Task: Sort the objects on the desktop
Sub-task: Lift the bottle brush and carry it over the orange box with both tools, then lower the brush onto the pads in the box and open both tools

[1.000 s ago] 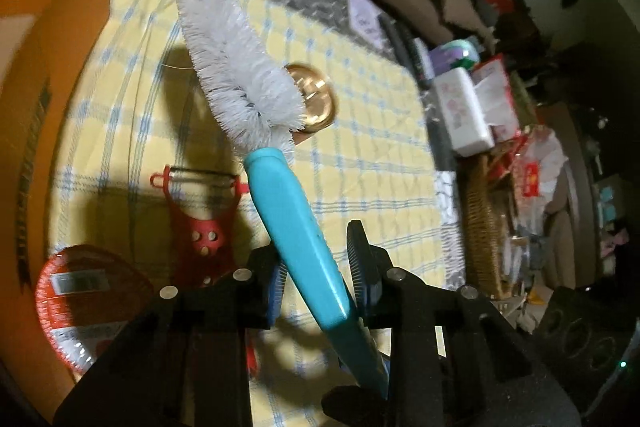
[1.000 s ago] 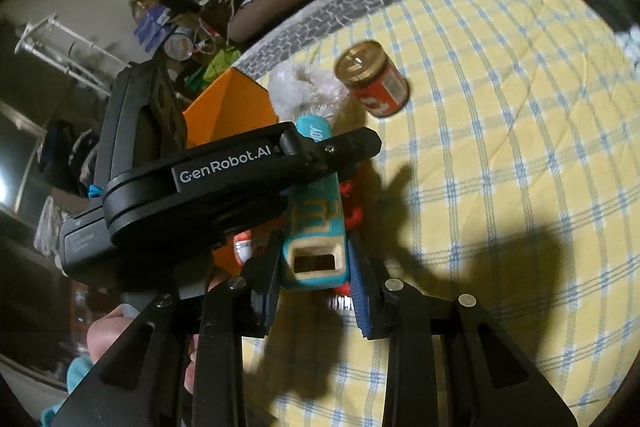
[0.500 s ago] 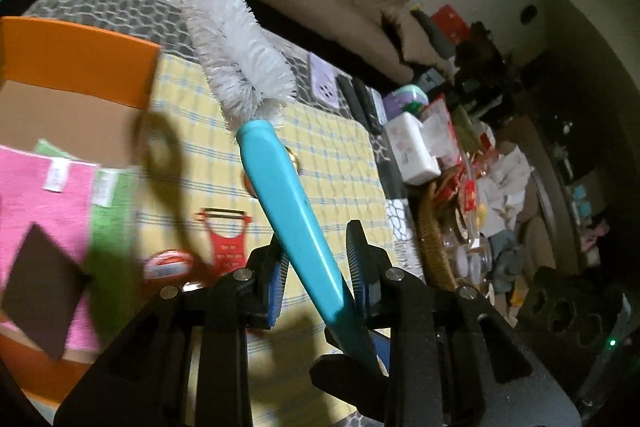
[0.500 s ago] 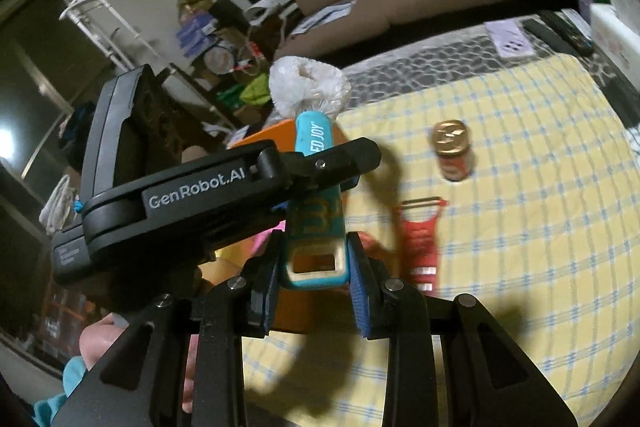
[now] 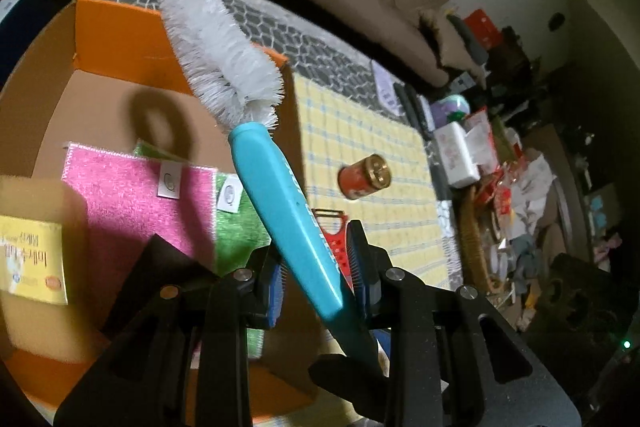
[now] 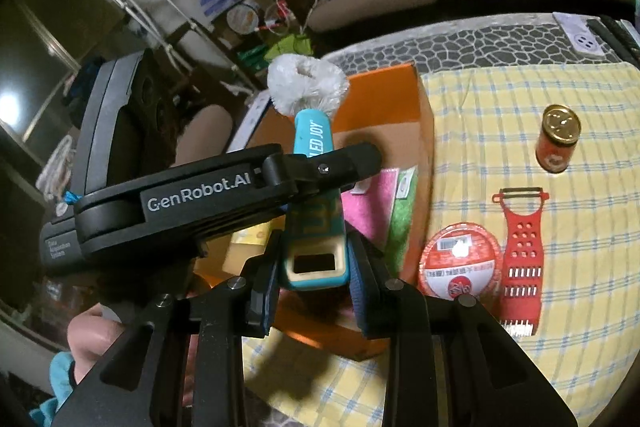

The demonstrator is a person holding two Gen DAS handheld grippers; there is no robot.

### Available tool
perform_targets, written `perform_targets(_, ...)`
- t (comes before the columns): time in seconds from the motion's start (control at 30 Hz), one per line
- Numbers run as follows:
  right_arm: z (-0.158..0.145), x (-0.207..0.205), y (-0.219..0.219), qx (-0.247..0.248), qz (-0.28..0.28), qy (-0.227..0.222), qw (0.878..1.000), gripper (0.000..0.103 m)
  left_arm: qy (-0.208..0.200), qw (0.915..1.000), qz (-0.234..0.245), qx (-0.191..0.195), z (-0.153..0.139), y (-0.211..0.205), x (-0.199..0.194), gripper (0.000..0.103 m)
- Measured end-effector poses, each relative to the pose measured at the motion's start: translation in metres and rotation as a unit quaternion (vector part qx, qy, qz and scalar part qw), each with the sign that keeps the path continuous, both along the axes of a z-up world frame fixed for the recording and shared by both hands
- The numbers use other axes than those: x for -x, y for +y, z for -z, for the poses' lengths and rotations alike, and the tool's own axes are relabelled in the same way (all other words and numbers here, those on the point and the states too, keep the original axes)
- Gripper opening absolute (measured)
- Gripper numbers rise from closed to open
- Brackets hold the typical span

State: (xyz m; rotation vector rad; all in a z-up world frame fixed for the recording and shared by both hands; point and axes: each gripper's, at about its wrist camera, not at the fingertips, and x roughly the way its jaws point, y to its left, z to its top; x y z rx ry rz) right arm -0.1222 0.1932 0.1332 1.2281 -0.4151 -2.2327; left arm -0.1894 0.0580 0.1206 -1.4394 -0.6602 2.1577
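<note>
The left tool (image 5: 316, 267) is clenched on the blue handle of a bottle brush (image 5: 280, 187), gripping it about midway so the white bristle head sticks up and forward over the orange box (image 5: 116, 39). The right tool (image 6: 310, 279) sits at the flat butt end of the same handle, its pads flanking the slotted tip; they look to be touching it, but I cannot tell whether they press or merely bracket it. Two grips on one long thing probably serve to steady it, since the bristle end is bulky and would swing from a single pinch.

The brush is held in the air, above the near side of the box, not yet resting on anything. Inside the box lie a pink cloth (image 5: 132, 187), a green cloth (image 5: 236, 227) partly under it, and a yellow packet (image 5: 30, 259), all cleaning goods, so the brush seems meant to join them.

On the checked yellow cloth (image 6: 520, 115) of the counter, well apart from the box, stand a small red jar (image 6: 556, 147) with a gold lid, a red grater (image 6: 522, 259) and a round red tub (image 6: 460, 267) just beside the box wall. These kitchen pieces appear left for another group.
</note>
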Motion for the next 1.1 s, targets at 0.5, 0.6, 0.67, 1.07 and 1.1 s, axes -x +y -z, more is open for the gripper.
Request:
perform_targets(0.5,0.037,0.017,-0.026,-0.121,0.013,-0.020,0.992,0.032,-0.062,0.9951,0.075,0.017,0.054,0.010,0.031,0.026)
perform_targets(0.6,0.041,0.018,-0.030,-0.130,0.010,-0.026,0.991,0.034,-0.078,0.9927,0.077,0.051,0.064,0.008,0.032,0.034)
perform_targets(0.67,0.041,0.017,-0.031,-0.131,0.009,-0.027,0.991,0.036,-0.079,0.9921,0.078,0.058,0.065,0.005,0.030,0.056)
perform_targets(1.07,0.021,0.014,-0.014,-0.108,0.034,-0.007,0.993,0.045,-0.010,0.9928,0.064,0.100,0.015,-0.040,-0.004,0.072)
perform_targets(1.1,0.019,0.014,-0.012,-0.107,0.036,-0.006,0.994,0.045,-0.006,0.9925,0.063,0.104,0.012,-0.043,-0.007,0.072)
